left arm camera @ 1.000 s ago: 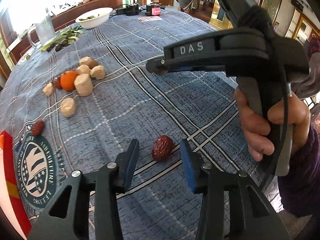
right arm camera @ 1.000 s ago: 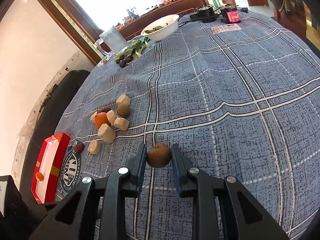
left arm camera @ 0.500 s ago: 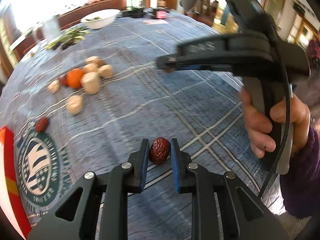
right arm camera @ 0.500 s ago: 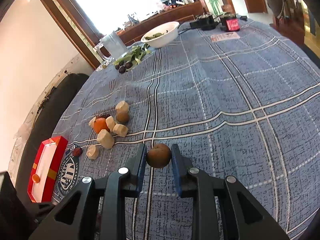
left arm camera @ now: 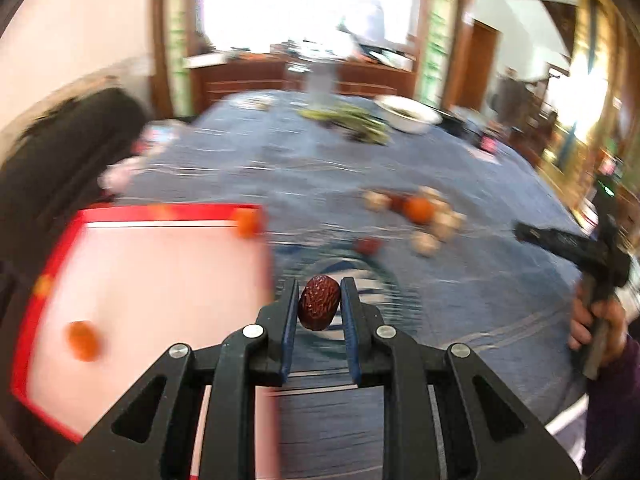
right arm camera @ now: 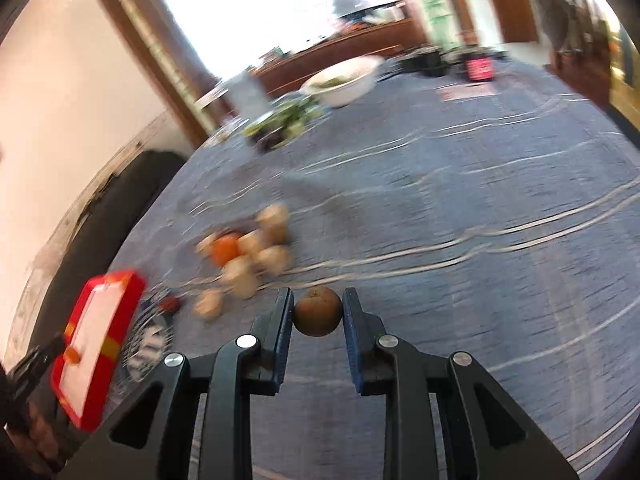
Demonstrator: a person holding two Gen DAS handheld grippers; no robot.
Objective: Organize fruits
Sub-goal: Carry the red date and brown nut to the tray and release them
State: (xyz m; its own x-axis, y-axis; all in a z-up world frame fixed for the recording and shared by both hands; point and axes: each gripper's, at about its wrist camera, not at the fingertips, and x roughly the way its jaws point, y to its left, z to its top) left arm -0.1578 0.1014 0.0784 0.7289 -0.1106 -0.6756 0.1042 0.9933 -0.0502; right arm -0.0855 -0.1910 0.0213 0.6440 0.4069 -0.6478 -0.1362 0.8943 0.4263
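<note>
My left gripper (left arm camera: 319, 304) is shut on a wrinkled red date (left arm camera: 319, 308) and holds it above the blue tablecloth, just right of a red-rimmed white tray (left arm camera: 160, 213). A small orange fruit (left arm camera: 83, 340) lies in the tray. My right gripper (right arm camera: 318, 310) is shut on a round brown fruit (right arm camera: 318, 311) above the cloth. A cluster of pale fruits with one orange (right arm camera: 226, 249) lies ahead on the left; it also shows in the left wrist view (left arm camera: 418, 210). A loose red date (left arm camera: 369, 245) lies near it.
A white bowl (right arm camera: 344, 80), green leaves (right arm camera: 280, 122) and a glass jug (right arm camera: 246, 92) stand at the far side of the table. The right gripper's body (left arm camera: 576, 250) and hand are at the right edge of the left wrist view. A dark sofa (left arm camera: 52, 148) is at left.
My left gripper closed on the red date, lifted it and swung left to the red tray. My right gripper kept hold of the brown fruit and moved slightly; both views are blurred by motion.
</note>
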